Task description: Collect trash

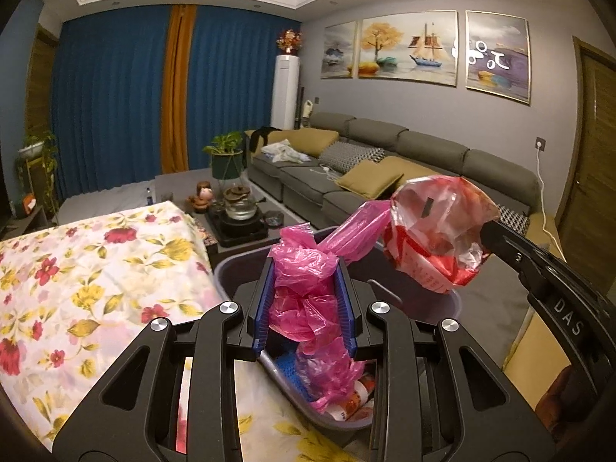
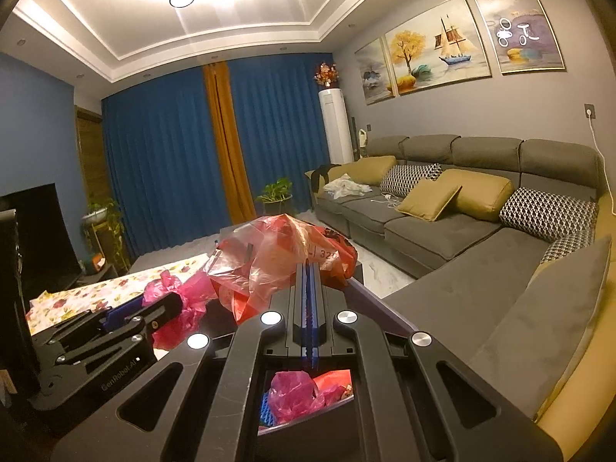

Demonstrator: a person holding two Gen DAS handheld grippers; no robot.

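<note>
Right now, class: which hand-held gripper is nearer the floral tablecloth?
Left. The left hand-held gripper holds the pink bag right beside the floral tablecloth; the right hand-held gripper is farther away.

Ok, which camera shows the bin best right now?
The left wrist view: the bin's grey rim curves around the left gripper, with trash visible inside. The right wrist view shows only a sliver of its edge and some contents beneath the right gripper.

Bin (image 1: pixel 442 300) contents (mostly bag-covered) indistinct
</note>
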